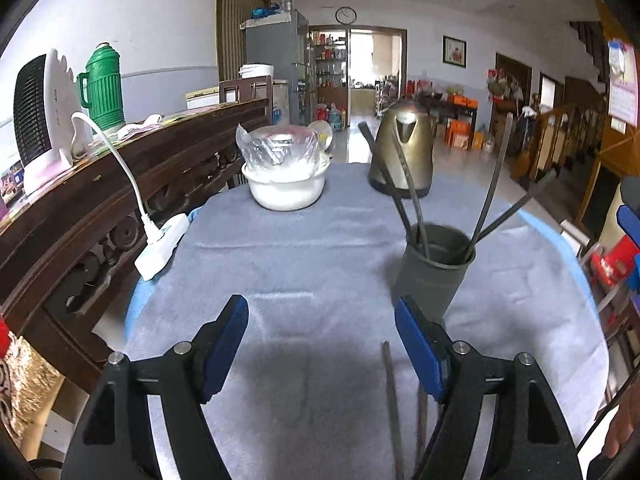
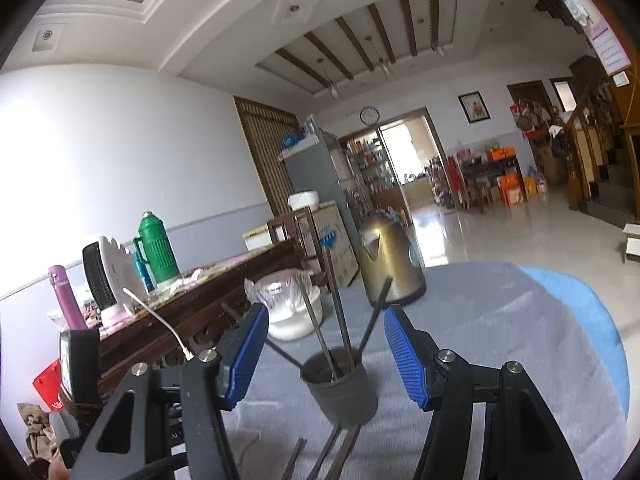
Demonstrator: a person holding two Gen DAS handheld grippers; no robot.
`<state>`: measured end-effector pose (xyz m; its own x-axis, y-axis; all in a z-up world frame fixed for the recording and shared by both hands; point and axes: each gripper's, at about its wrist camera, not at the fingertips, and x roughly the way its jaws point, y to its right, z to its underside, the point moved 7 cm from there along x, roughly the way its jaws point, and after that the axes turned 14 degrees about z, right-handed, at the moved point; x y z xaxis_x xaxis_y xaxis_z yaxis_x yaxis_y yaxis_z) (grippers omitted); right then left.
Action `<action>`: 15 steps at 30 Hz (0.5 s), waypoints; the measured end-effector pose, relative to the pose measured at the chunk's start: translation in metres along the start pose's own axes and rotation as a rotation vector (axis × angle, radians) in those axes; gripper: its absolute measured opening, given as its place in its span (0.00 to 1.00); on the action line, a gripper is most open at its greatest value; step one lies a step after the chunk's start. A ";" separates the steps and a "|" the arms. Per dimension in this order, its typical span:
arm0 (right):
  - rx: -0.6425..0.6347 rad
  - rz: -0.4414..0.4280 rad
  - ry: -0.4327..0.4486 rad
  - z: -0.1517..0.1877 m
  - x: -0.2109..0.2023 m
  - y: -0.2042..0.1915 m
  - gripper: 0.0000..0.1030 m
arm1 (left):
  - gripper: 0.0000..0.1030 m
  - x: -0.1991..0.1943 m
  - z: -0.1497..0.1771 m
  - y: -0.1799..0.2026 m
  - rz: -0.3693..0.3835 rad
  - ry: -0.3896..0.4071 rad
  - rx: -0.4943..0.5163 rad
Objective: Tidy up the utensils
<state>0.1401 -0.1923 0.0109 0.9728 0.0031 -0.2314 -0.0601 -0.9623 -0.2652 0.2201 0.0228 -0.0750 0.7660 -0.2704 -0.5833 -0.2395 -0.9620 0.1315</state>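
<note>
A dark grey cup (image 1: 434, 268) stands on the grey cloth, holding several dark chopsticks (image 1: 494, 176) that lean outward. It also shows in the right wrist view (image 2: 342, 390) with its chopsticks (image 2: 338, 320). More loose chopsticks (image 1: 394, 408) lie on the cloth near me, seen also in the right wrist view (image 2: 336, 454). My left gripper (image 1: 320, 320) is open and empty, hovering left of the cup. My right gripper (image 2: 326, 328) is open and empty, its jaws either side of the cup, above the cloth.
A white bowl (image 1: 285, 186) with a plastic-wrapped item and a brass kettle (image 1: 404, 150) stand at the far side of the cloth-covered table (image 1: 280, 264). A white power strip (image 1: 160, 246) lies at the left edge by a dark wooden bench (image 1: 100, 200) bearing a heater and a green thermos.
</note>
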 end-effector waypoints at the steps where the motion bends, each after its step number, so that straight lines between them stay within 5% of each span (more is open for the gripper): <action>1: -0.011 0.005 -0.011 0.003 0.001 0.000 0.62 | 0.75 0.000 0.001 0.000 -0.008 -0.010 0.006; 15: -0.033 0.008 -0.203 0.045 0.022 0.007 0.62 | 0.76 0.007 0.022 -0.023 -0.055 -0.118 0.002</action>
<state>0.1509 -0.1872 -0.0379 0.9072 0.0473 -0.4180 -0.0564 -0.9710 -0.2323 0.2176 0.0437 -0.0992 0.7028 -0.2104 -0.6796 -0.1998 -0.9752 0.0952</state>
